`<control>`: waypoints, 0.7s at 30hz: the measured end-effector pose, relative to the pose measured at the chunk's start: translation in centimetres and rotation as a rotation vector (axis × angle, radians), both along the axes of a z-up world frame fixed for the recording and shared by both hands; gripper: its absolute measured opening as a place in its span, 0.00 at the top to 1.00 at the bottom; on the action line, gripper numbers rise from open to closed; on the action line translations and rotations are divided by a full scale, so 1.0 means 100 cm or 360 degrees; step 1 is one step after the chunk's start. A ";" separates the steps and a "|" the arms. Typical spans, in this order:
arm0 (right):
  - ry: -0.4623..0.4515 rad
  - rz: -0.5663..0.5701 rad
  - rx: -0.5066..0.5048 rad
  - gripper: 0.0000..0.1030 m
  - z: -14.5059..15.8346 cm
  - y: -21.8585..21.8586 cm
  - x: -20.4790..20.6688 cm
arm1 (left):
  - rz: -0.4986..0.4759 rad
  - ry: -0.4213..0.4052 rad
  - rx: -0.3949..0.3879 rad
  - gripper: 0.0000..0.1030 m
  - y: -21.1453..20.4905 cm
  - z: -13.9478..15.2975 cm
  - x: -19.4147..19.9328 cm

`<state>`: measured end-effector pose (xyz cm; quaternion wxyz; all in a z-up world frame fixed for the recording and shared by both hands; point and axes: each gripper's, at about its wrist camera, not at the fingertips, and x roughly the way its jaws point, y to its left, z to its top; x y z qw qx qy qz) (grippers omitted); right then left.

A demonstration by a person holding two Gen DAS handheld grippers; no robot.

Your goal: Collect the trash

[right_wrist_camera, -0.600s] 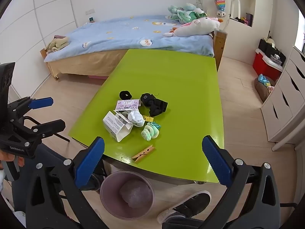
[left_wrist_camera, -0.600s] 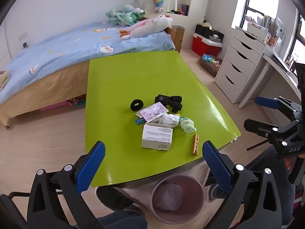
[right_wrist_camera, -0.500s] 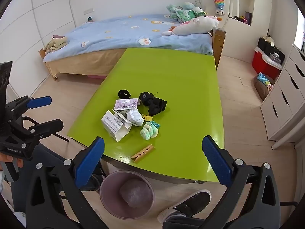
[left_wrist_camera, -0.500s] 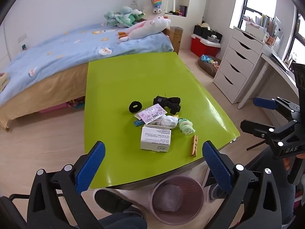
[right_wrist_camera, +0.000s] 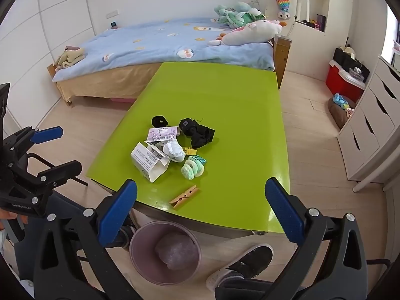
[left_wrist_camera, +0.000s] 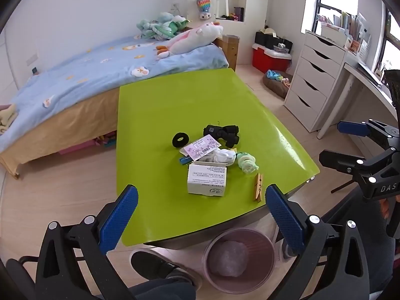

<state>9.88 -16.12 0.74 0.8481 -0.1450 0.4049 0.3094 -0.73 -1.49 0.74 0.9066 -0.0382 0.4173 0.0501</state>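
A green table (left_wrist_camera: pixel 155 115) (right_wrist_camera: pixel 225 95) carries a small heap: a white cardboard box (left_wrist_camera: pixel 207 180) (right_wrist_camera: pixel 147 161), a purple printed card (left_wrist_camera: pixel 201 146) (right_wrist_camera: pixel 163 133), white socks (left_wrist_camera: pixel 221 155) (right_wrist_camera: pixel 172 150), a mint green sock roll (left_wrist_camera: pixel 247 163) (right_wrist_camera: pixel 192 169), black socks (left_wrist_camera: pixel 222 133) (right_wrist_camera: pixel 198 132), a black hair tie (left_wrist_camera: pixel 180 140) (right_wrist_camera: pixel 158 120) and a wooden clothespin (left_wrist_camera: pixel 258 187) (right_wrist_camera: pixel 184 196). A pink waste bin (left_wrist_camera: pixel 240 255) (right_wrist_camera: pixel 165 251) stands on the floor below the near edge. My left gripper (left_wrist_camera: pixel 200 215) and right gripper (right_wrist_camera: pixel 200 210) are open, empty, held back above the near edge.
A bed with a blue cover (left_wrist_camera: pixel 87 75) and plush toys stands behind the table. White drawers (left_wrist_camera: pixel 315 80) and a red box (left_wrist_camera: pixel 268 56) are at the right. The person's shoe (right_wrist_camera: pixel 240 262) is on the floor beside the bin.
Both views have shifted slightly: the table and heap sit a little lower and nearer in frame. Nothing on the table has moved, and both grippers stay open.
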 end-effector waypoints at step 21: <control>-0.0012 -0.0020 0.0004 0.03 0.008 -0.003 -0.007 | 0.0028 -0.0035 -0.0019 0.05 -0.001 0.006 -0.010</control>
